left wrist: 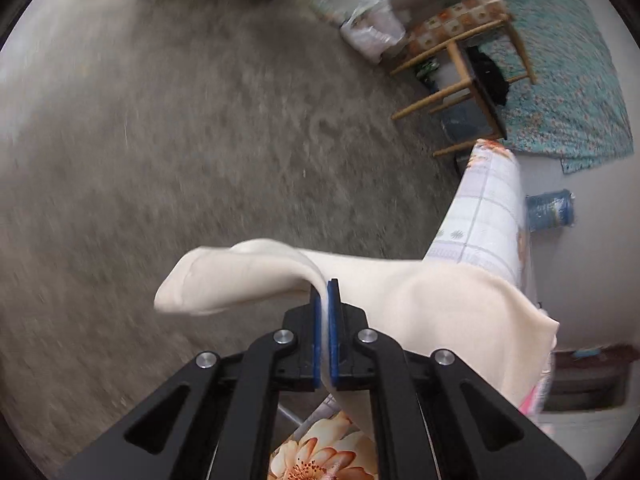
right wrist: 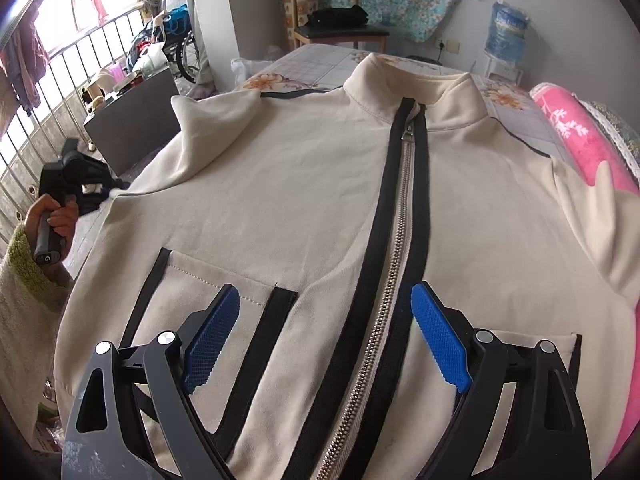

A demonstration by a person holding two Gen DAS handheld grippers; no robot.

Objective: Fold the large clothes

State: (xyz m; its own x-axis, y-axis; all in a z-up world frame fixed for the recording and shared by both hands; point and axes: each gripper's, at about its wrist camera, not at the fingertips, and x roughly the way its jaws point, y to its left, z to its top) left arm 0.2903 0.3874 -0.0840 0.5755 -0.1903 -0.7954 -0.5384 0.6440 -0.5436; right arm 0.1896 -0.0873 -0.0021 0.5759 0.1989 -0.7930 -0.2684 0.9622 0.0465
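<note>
A cream zip-up jacket (right wrist: 280, 200) with black trim lies front up on the bed, its metal zipper (right wrist: 404, 184) closed to the collar. My right gripper (right wrist: 326, 292) hovers open over the jacket's lower front, one blue pad on each side of the zipper, with nothing held. My left gripper (left wrist: 325, 296) is shut on a fold of the jacket's cream sleeve (left wrist: 224, 280), lifted off the bed's edge above the floor; the sleeve end flops to the left of the jaws. In the right wrist view a hand (right wrist: 56, 212) holds the left gripper's handle at the jacket's left side.
A floral bedsheet (left wrist: 488, 208) covers the bed, and a pink blanket (right wrist: 580, 140) lies along its right side. A wooden chair (right wrist: 340, 28) with dark clothing stands beyond the bed. Grey floor (left wrist: 200, 140) spreads to the left. A railing (right wrist: 60, 80) and a dark cabinet (right wrist: 132, 120) stand there too.
</note>
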